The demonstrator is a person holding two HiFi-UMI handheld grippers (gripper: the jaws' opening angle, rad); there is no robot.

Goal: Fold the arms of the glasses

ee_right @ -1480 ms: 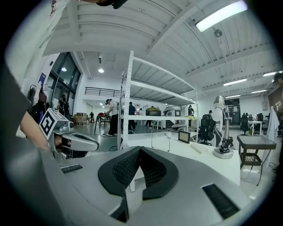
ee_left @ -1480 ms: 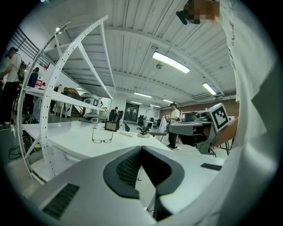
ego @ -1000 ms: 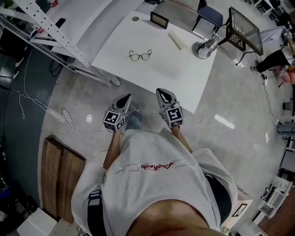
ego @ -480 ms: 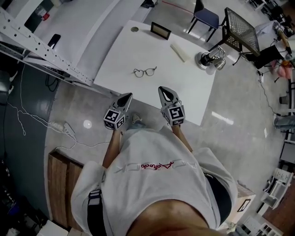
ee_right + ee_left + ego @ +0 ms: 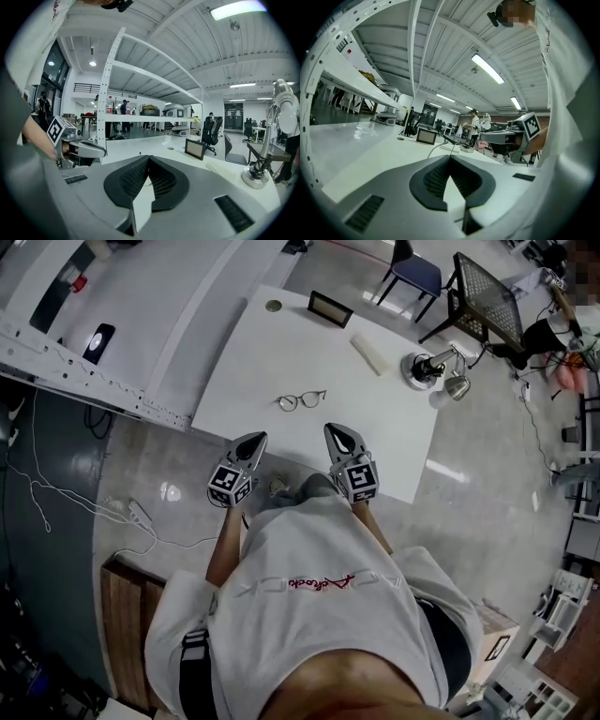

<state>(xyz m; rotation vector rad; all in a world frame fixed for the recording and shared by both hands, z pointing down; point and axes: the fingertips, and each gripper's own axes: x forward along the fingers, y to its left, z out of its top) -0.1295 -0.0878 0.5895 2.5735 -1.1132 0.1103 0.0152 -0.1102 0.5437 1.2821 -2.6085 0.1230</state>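
On the smooth white table (image 5: 272,352), thin-framed round-lensed glasses (image 5: 302,400) lie unfolded.

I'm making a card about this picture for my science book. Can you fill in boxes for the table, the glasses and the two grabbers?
table: white table
glasses: glasses lie near the middle, arms look unfolded, nothing touches them
left hand-held gripper: jaws shut, empty, at the table's near edge
right hand-held gripper: jaws shut, empty, short of the glasses
other things: small framed screen, pale block, desk lamp
folding: not yet begun
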